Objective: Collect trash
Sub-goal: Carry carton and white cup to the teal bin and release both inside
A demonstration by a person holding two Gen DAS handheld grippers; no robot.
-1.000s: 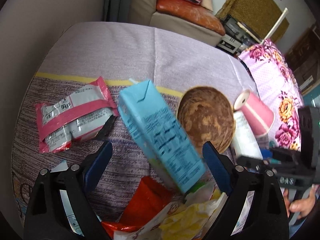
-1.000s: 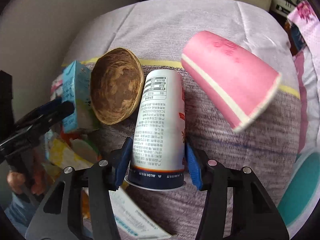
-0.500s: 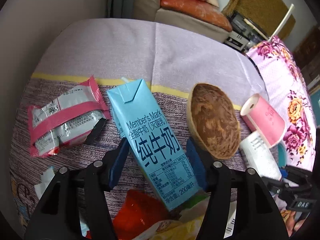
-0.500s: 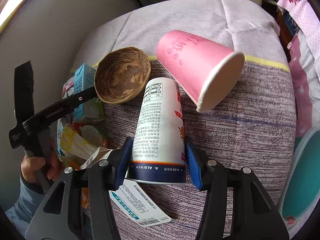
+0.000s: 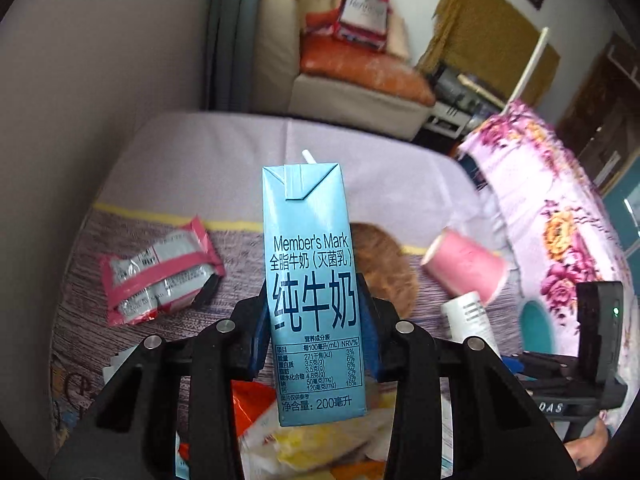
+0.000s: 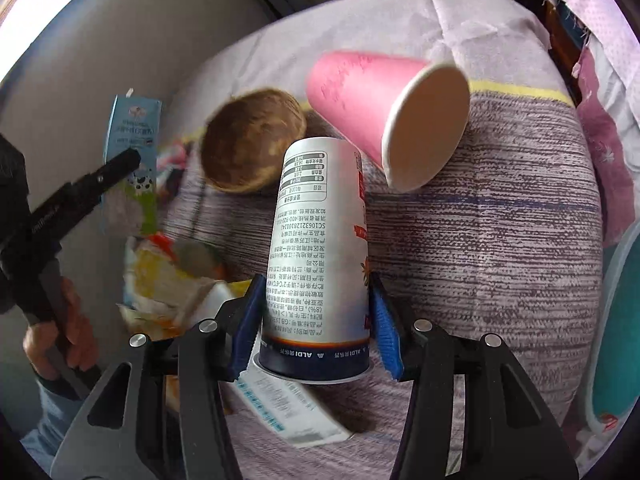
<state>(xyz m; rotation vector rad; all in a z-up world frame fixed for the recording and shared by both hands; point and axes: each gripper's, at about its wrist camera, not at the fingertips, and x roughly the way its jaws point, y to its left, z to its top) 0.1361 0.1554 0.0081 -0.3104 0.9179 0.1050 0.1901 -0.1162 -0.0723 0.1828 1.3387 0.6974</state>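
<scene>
A light blue milk carton (image 5: 308,216) with a white straw stands upright between the jaws of my left gripper (image 5: 314,316). The jaws are closing and their blue pads press on its sides; it hangs above the bed cover. The right wrist view shows the same carton (image 6: 132,152) at the left, raised. My right gripper (image 6: 316,320) is shut on a tall white printed can (image 6: 316,220), held by its dark blue bottom end. A pink paper cup (image 6: 360,96) lies on its side just beyond the can, its mouth facing right.
A brown wooden bowl (image 6: 252,144) sits beside the cup. A pink and silver snack packet (image 5: 160,276) lies at the left. Crumpled yellow and orange wrappers (image 6: 172,276) and a printed leaflet (image 6: 288,408) lie near me. A teal tub (image 6: 612,340) stands at the right edge.
My left gripper closed on the blue carton and lifted it upright off the cover. The right gripper shifted sideways with the can in it; the pink cup now shows its mouth.
</scene>
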